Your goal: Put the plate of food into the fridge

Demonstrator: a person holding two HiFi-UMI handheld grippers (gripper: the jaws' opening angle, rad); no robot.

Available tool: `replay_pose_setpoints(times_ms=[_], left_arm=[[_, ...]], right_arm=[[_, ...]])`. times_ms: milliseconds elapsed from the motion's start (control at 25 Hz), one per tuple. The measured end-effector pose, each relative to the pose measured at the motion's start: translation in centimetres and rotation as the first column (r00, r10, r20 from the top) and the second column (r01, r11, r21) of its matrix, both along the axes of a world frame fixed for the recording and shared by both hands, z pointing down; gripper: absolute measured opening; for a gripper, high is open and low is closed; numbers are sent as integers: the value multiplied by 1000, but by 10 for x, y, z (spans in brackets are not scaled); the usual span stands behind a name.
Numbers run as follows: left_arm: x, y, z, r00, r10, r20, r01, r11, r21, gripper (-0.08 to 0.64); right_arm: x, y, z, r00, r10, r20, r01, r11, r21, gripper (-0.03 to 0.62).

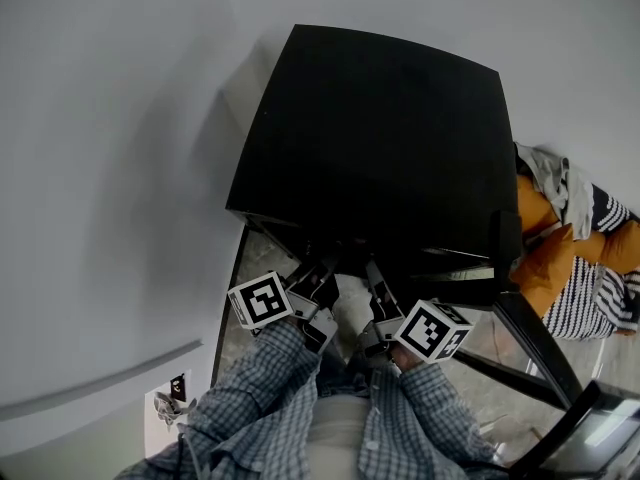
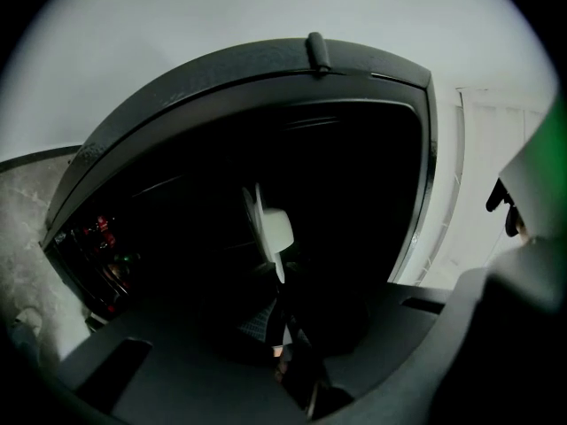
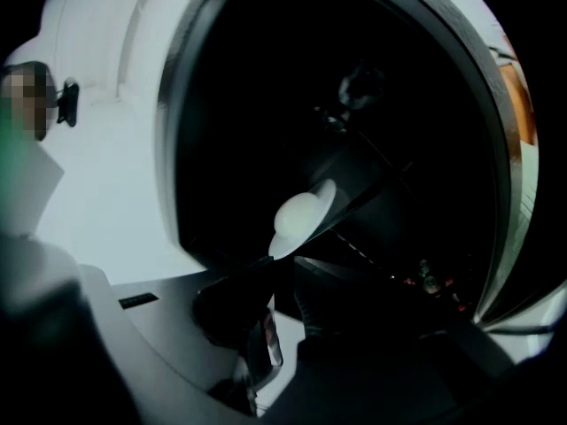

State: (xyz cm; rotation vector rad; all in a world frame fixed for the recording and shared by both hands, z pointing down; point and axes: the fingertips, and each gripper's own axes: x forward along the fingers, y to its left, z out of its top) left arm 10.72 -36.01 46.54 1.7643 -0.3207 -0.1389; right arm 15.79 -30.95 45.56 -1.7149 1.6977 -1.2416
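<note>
Two grippers, left gripper [image 1: 318, 290] and right gripper [image 1: 378, 296], each clenched on rim of plate [image 2: 269, 228], plate held at open mouth of black fridge [image 1: 380, 138]. Step judged: insertion, not yet set down. Next calls for level push onto shelf, then both jaws let go. Gripper views show plate edge-on against dark interior; head view shows mostly fridge top, shelves hidden

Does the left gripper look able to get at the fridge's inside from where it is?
Probably yes: the fridge stands open, its dark inside straight ahead of the left gripper, which grips the plate; nothing visible blocks it.
</note>
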Motion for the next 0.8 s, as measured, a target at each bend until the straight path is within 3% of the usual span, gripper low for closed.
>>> replay_pose_setpoints(times_ms=[80, 240, 360, 440, 480, 560, 640, 760, 800], left_arm=[[-3, 4, -3, 1000, 1, 9, -1, 1000, 24, 35], [-8, 17, -24, 999, 47, 18, -50, 982, 181, 18], [-10, 29, -41, 997, 80, 15, -81, 956, 283, 6], [-9, 40, -51, 992, 114, 46, -123, 924, 363, 6], [-8, 46, -56, 988, 136, 73, -154, 898, 413, 6], [-4, 59, -64, 973, 180, 146, -230, 822, 521, 6], [0, 71, -72, 954, 207, 217, -298, 737, 607, 6], [1, 81, -80, 940, 203, 275, -339, 654, 676, 6], [1, 84, -82, 933, 195, 301, -356, 616, 703, 6]], right_arm=[[-9, 7, -7, 997, -68, -45, 69, 997, 18, 77], [-28, 20, -17, 969, -194, -152, 205, 977, 64, 42], [-34, 29, -25, 917, -242, -316, 271, 961, 48, 8], [-38, 35, -31, 856, -271, -441, 318, 947, 37, 6], [-40, 37, -36, 823, -277, -496, 337, 941, 34, 6], [-40, 40, -48, 782, -261, -566, 346, 937, 46, 6], [-37, 42, -62, 772, -214, -598, 323, 943, 80, 6], [-31, 45, -79, 763, -150, -629, 292, 948, 128, 6], [-30, 47, -82, 760, -139, -634, 289, 947, 138, 6]])
